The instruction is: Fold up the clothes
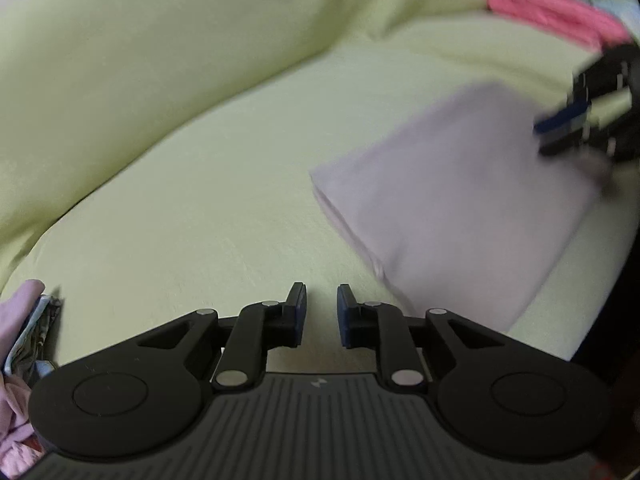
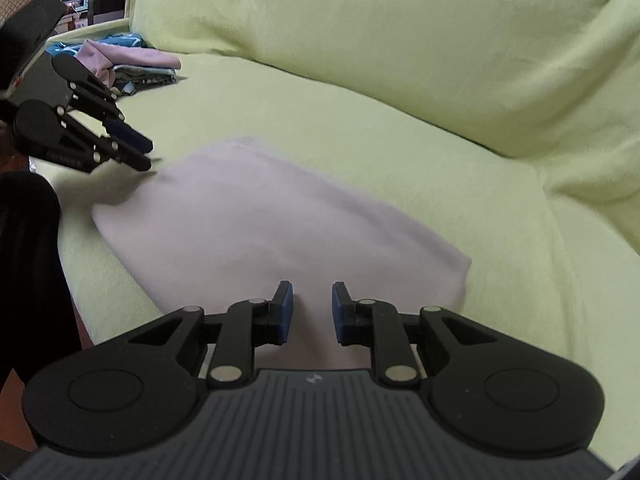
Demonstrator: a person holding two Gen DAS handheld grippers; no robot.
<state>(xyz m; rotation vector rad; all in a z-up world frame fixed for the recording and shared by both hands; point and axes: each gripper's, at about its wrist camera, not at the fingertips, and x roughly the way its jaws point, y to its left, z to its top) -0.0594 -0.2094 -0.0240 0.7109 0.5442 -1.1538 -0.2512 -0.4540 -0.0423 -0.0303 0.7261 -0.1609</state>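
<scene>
Nearest in each wrist view is that tool's own ribbed grey body, bearing only a small pale emblem with no readable lettering. The left tool [image 1: 322, 314] has its blue-padded fingers spread a little, holding nothing, over bare green sofa cover [image 1: 180, 208]. The right tool [image 2: 312, 312] is likewise spread and empty, hovering just above the near edge of the folded lilac garment [image 2: 272, 232].

That garment lies flat on the sofa seat as a thick rectangle, its long axis running from the near right corner away to the far left in the right wrist view. Motion blur softens its edges and hides any seams or label.

Farther off, a heap of other clothes [image 2: 132, 66] sits on the seat; a pink item [image 1: 556, 16] is cut off by the frame edge.
</scene>
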